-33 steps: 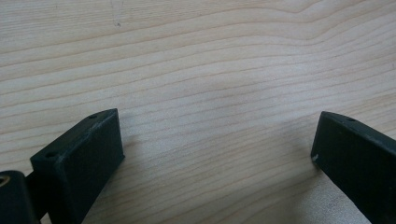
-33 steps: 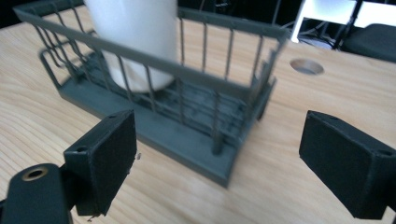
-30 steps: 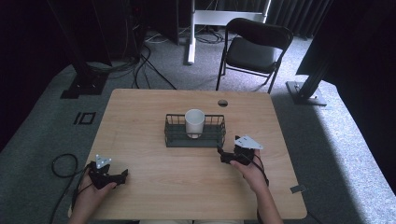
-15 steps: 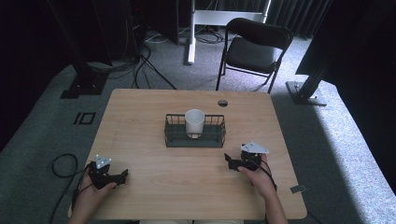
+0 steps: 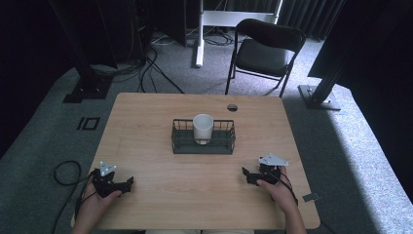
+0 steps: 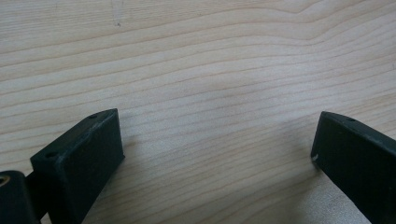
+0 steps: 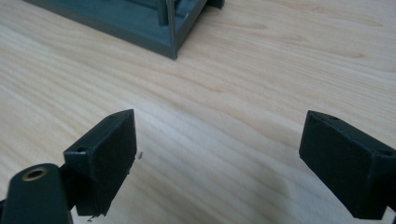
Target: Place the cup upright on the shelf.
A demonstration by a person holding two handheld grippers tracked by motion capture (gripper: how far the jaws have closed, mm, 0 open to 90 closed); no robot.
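I had both tools resting low on the table [image 5: 146, 126], the left gripper [image 5: 127, 182] and right gripper [image 5: 247, 173] each spread wide and holding nothing. The white cup [image 5: 202, 127] stood upright in the wire basket [image 5: 181, 141] at mid-table, well apart from both. I judged the placing done; any next move called for a fresh reach forward.

Black jaws spread wide, bare wooden table [image 7: 243, 93], dark basket corner [image 7: 154, 23]

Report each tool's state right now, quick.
Left tool: open, holding nothing, low over the bare table.
Right tool: open, holding nothing, pointed toward the corner of the basket.
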